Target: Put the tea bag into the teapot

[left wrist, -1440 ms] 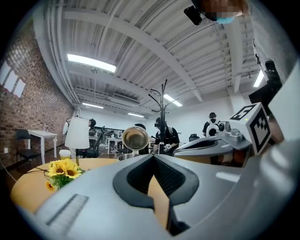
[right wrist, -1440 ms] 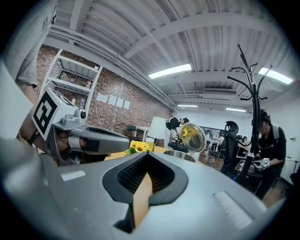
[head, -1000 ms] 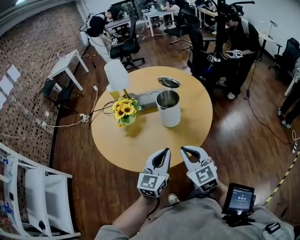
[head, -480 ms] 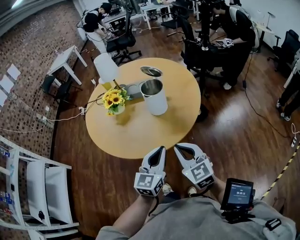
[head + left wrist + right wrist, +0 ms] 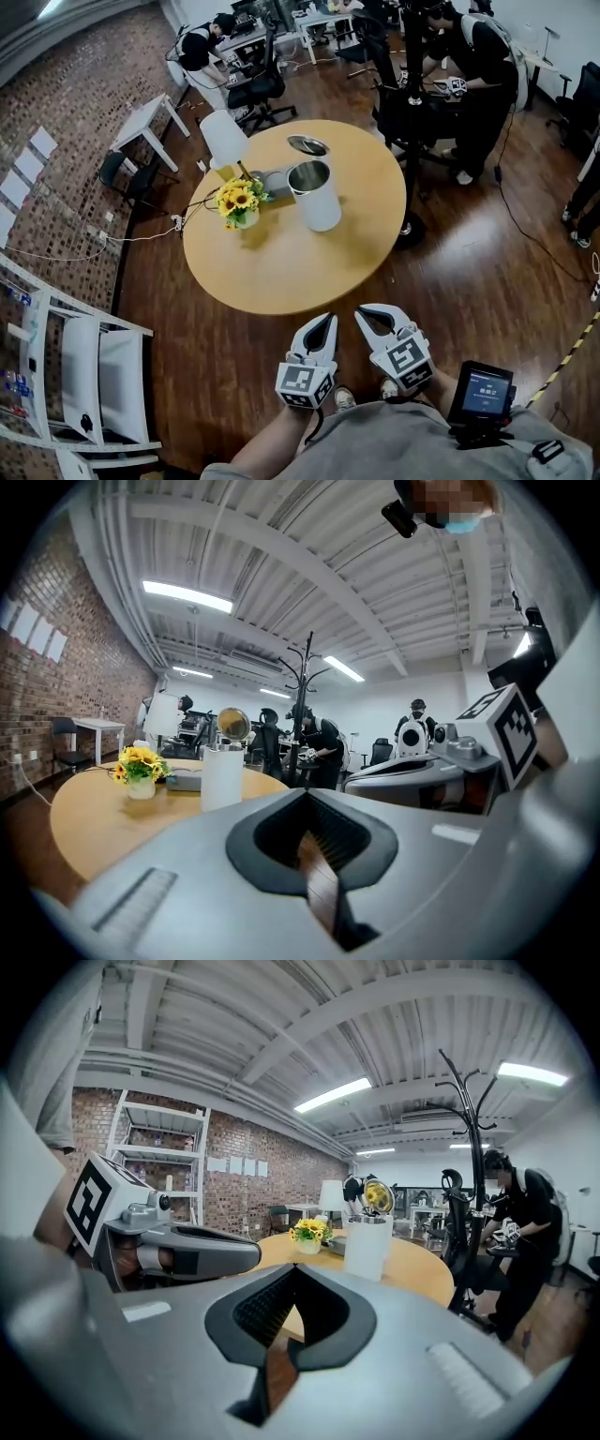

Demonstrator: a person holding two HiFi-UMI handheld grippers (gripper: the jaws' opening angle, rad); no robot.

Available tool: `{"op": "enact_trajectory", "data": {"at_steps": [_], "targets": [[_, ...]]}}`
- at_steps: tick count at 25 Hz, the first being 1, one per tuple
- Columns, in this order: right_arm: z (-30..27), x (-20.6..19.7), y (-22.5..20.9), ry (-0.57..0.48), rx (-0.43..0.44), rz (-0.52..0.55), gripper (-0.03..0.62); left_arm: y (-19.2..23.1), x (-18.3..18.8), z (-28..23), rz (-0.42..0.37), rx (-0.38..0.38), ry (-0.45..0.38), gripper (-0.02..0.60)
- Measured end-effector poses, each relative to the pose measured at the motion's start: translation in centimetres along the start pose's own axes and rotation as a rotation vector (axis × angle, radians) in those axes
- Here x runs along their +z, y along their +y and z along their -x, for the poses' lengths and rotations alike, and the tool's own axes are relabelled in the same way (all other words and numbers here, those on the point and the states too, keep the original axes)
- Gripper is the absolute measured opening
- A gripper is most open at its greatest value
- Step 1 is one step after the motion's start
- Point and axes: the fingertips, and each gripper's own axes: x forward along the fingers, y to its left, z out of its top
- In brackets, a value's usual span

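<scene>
A white cylindrical teapot point(image 5: 316, 195) with a steel rim stands on the round wooden table point(image 5: 281, 272), and its round lid point(image 5: 307, 145) is swung open behind it. No tea bag shows in any view. My left gripper point(image 5: 323, 321) and right gripper point(image 5: 367, 313) hang side by side off the table's near edge, close to the person's body. Both are shut with nothing between their jaws. The left gripper view shows the teapot point(image 5: 222, 775) far ahead past the shut left gripper point(image 5: 305, 797). In the right gripper view the teapot point(image 5: 367, 1243) is also distant beyond the right gripper point(image 5: 295, 1274).
A vase of sunflowers point(image 5: 239, 203), a white lamp point(image 5: 226, 141) and a grey tray point(image 5: 272, 182) sit left of the teapot. Office chairs point(image 5: 258, 89), a coat stand and people at desks lie beyond the table. A white rack point(image 5: 84, 375) stands at the left.
The head view has shifted, so the table sits a little farther from the grippers than a second ago. Both grippers stay shut and side by side.
</scene>
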Motion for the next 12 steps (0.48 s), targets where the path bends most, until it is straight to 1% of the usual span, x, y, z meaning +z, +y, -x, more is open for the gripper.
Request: {"op": "enact_trajectory", "data": {"at_steps": [2,12], "targets": [[0.19,-0.22,-0.11,0.001,-0.008,-0.021,0.008,-0.14,-0.34,0.08,0.000,-0.009,0.006,0.002],[0.13,-0.53,-0.36,-0.003,-0.036,-0.034,0.006,-0.05,-0.72,0.21,-0.004,-0.039,0.004,0.002]]}}
